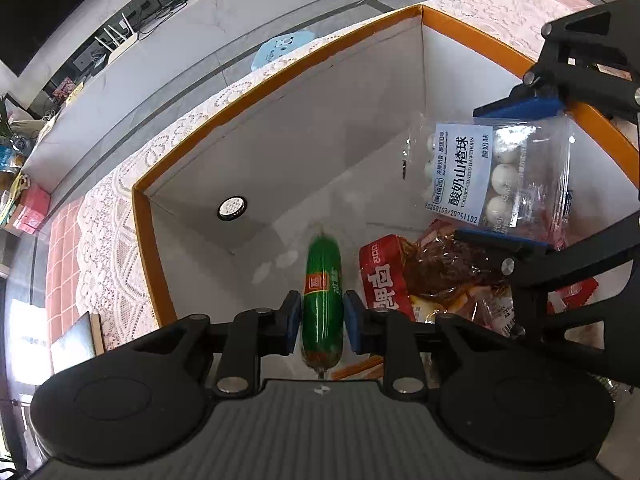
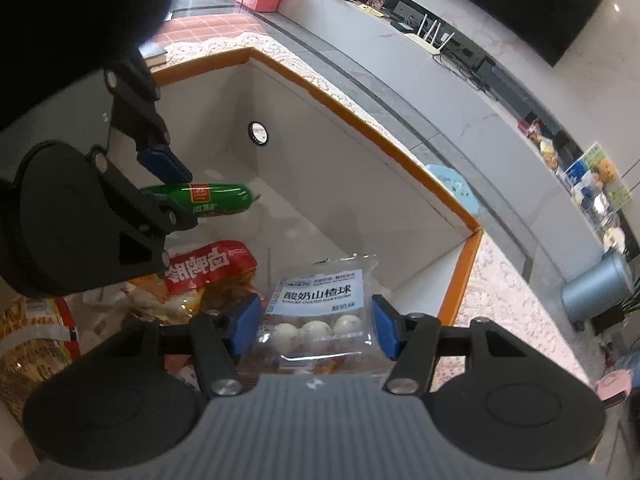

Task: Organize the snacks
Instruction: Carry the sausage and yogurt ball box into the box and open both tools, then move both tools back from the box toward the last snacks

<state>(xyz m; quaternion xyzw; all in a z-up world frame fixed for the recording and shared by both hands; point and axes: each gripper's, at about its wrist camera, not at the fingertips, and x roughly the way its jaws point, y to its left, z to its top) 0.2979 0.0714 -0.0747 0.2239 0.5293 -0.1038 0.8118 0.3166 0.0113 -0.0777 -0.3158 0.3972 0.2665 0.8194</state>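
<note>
Green-wrapped sausage (image 1: pixel 322 272) gripped lengthwise in the left tongs (image 1: pixel 322 316), blue pads pressed to either flank, low centre of the left view. Hung clear of the box (image 1: pixel 280 80) floor, to judge from the right view, where it showed level at left of centre. Clear bag of white balls (image 2: pixel 320 300) clamped by its side edges in the right tongs (image 2: pixel 316 326), at lower centre of the right view, upper right of the left one.

Probably meant to set both down inside the box. Best done by lowering the sausage onto the bare white floor at frame centre, parallel to a wall, and easing the pads apart only once it rested, since a round thing would likely roll. Wise to keep the two tongs apart, as they worked close together here. Better to lay the bag flat, label up, beside the heap and not on top of it, given its soft film.

Orange-rimmed, white-walled box on a bench (image 1: pixel 120 216) spread with lace. Held a red packet (image 1: pixel 384 276) and a pile of crinkled wrappers toward the lower right; elsewhere bare. Carried a small round metal disc (image 1: pixel 232 207) on one wall.
</note>
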